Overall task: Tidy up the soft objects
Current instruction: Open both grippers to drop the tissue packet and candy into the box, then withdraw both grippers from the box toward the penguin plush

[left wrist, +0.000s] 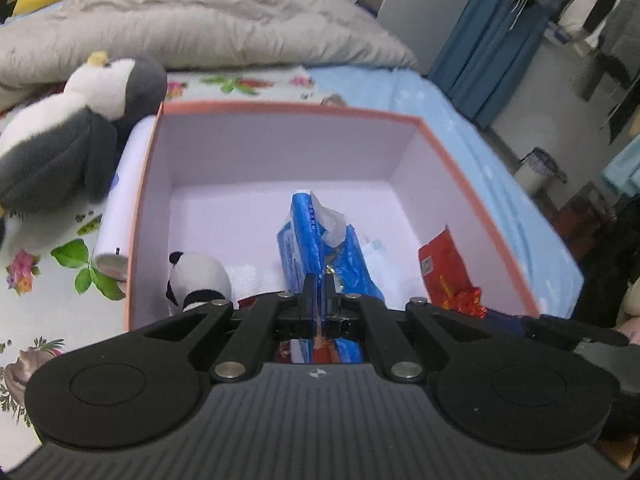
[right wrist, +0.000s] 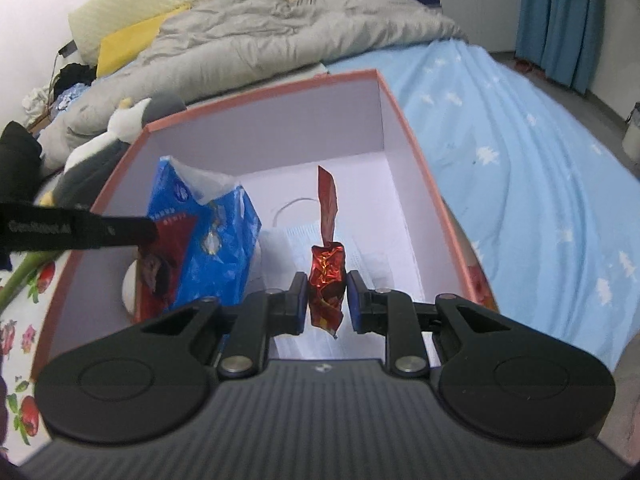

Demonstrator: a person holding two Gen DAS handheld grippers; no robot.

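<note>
A pink-rimmed box [left wrist: 280, 109] with white walls stands on the bed; it also shows in the right wrist view [right wrist: 264, 90]. My left gripper [left wrist: 319, 286] is shut on a blue tissue pack [left wrist: 316, 240] and holds it inside the box; the pack also shows in the right wrist view [right wrist: 208, 248]. My right gripper [right wrist: 327, 296] is open, with a crumpled red foil packet [right wrist: 328, 272] between its fingers over the box. A small panda plush [left wrist: 196, 280] lies in the box's near left corner. A grey-and-white penguin plush [left wrist: 76, 136] sits left of the box.
A white paper roll [left wrist: 120, 208] lies against the box's left wall. A grey duvet [left wrist: 192, 20] fills the back of the bed. A light blue sheet [right wrist: 520, 184] covers the bed to the right. Blue curtains [left wrist: 492, 36] hang at the far right.
</note>
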